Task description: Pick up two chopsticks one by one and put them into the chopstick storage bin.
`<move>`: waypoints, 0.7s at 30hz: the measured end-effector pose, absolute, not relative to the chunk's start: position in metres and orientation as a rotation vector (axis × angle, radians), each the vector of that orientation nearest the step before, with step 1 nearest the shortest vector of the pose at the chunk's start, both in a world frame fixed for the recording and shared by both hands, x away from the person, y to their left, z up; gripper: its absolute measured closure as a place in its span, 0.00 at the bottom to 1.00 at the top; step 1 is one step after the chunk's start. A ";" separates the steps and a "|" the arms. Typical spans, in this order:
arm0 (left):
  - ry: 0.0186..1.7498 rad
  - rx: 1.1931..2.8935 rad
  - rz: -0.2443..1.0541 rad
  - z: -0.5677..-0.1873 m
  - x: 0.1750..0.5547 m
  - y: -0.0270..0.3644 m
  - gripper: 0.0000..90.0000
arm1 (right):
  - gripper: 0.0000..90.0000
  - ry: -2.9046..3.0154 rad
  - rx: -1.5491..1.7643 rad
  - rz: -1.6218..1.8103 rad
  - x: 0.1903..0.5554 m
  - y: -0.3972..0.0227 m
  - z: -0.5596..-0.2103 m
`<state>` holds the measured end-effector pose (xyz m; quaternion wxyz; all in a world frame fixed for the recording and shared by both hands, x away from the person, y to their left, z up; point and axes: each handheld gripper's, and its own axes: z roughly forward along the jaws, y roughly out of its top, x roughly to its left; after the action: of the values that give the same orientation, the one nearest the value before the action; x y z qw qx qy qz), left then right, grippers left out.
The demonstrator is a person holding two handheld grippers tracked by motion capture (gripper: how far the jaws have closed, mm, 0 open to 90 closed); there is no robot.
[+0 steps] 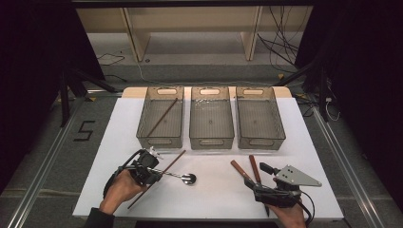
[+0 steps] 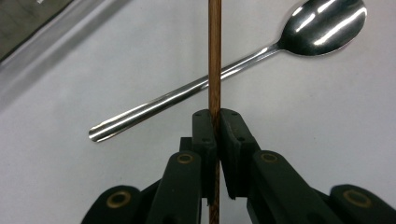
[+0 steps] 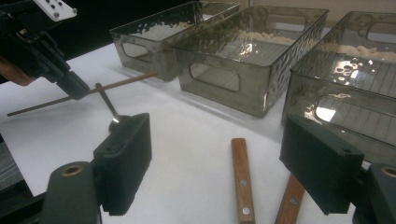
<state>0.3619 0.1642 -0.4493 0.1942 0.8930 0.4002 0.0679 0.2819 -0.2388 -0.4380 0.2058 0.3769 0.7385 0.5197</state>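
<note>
My left gripper (image 1: pixel 153 175) (image 2: pixel 215 116) is shut on a thin brown chopstick (image 1: pixel 173 162) (image 2: pixel 215 60), gripped near its middle just above the white tabletop (image 1: pixel 209 199). A steel spoon (image 1: pixel 184 177) (image 2: pixel 322 28) lies on the table beneath the chopstick, its handle crossing under it. At the front right my right gripper (image 1: pixel 259 178) (image 3: pixel 219 163) stands wide open over two wooden-handled utensils (image 1: pixel 240 169) (image 3: pixel 242 177), with nothing pressed between its pads. Their second handle (image 1: pixel 254 167) (image 3: pixel 290 200) runs toward the right jaw. The right gripper view shows the left gripper (image 3: pixel 77 88) holding the chopstick (image 3: pixel 121 83).
Three grey see-through bins stand in a row at the back: left (image 1: pixel 160 137) (image 3: pixel 154 32), middle (image 1: pixel 211 138) (image 3: pixel 243 60) and right (image 1: pixel 260 138) (image 3: pixel 345 93). Another chopstick (image 1: pixel 162 117) lies in the left bin. Open white table spreads between the grippers.
</note>
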 end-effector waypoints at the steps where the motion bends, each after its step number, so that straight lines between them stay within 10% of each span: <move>1: 1.122 2.504 0.190 -0.449 0.362 0.164 0.94 | 0.28 2.056 1.051 1.450 0.282 -0.239 -0.438; 21: 1.087 2.417 0.208 -0.429 0.362 0.169 0.94 | 0.28 2.059 1.052 1.447 0.282 -0.239 -0.438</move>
<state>0.3620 0.1691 -0.4286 0.2395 0.8828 0.3969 0.0759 0.2818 -0.2386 -0.4380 0.2056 0.3774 0.7386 0.5193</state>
